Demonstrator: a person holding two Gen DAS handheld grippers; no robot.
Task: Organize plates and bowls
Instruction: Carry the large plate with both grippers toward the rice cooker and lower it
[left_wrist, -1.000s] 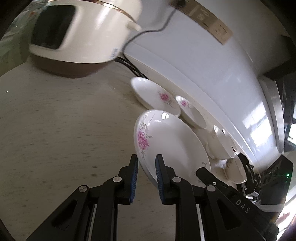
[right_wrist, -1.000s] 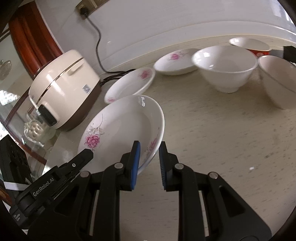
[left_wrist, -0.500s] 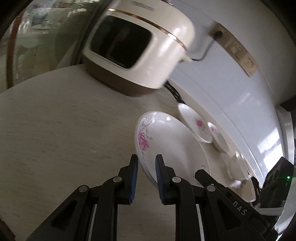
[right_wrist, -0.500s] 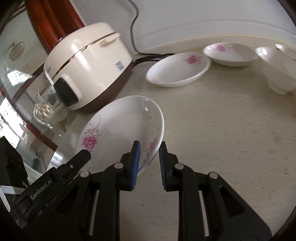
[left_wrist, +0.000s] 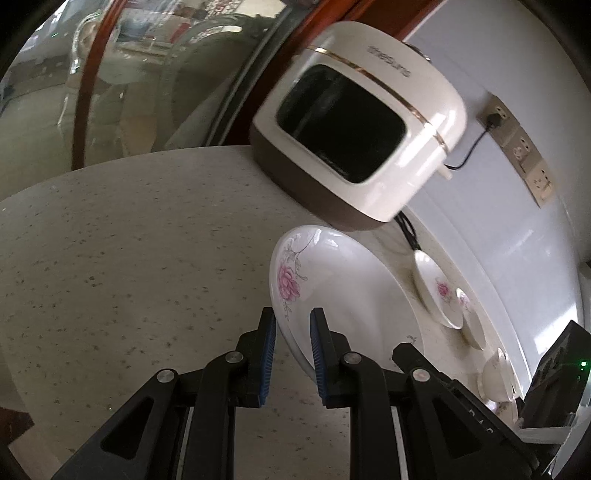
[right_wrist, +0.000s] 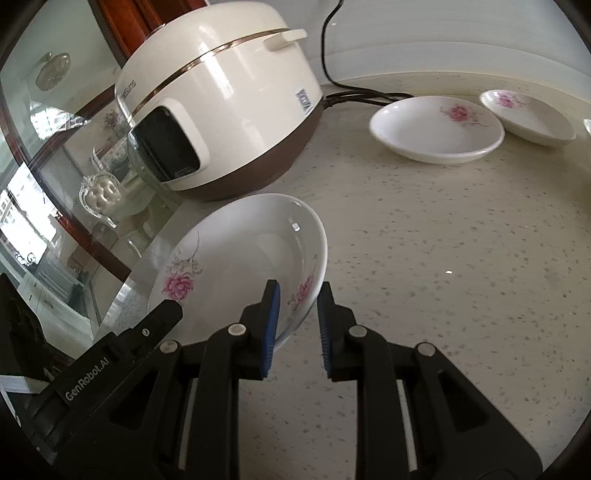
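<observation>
Plate (right_wrist: 236, 266), white, deep-rimmed, pink rose sprays on the inner wall: held off the speckled countertop (right_wrist: 461, 280) between two grippers, one on each side of its rim, tilted in both views. It sits in front of the rice cooker and near the counter's glass-side edge.

Right gripper (right_wrist: 295, 314): black frame, blue pads, jaws nearly closed with the plate's rim between them; one pad inside the plate, the other outside. Whether the outer pad touches the rim I cannot tell.

Left gripper (left_wrist: 291, 343): same make, jaws narrowly parted around the opposite rim, next to the larger rose print; its frame also shows at lower left of the right wrist view.

Rice cooker (right_wrist: 221, 99): cream lid with gold band, brown base, dark front panel, standing on the counter just behind the held plate; black cord (right_wrist: 354, 96) running from it up the white wall.

Second plate (right_wrist: 436, 129): same rose pattern, lying flat on the counter to the right of the cooker, near the cord.

Third plate (right_wrist: 528, 114): smaller view, just beside the second, nearer the wall.

White bowl (left_wrist: 498, 376): on the counter further along the wall, partly hidden.

Wall sockets (left_wrist: 524, 147): a row on the wall, one with a plug in it.

Glass panel with red-brown frame (right_wrist: 48, 155): left of the cooker.
</observation>
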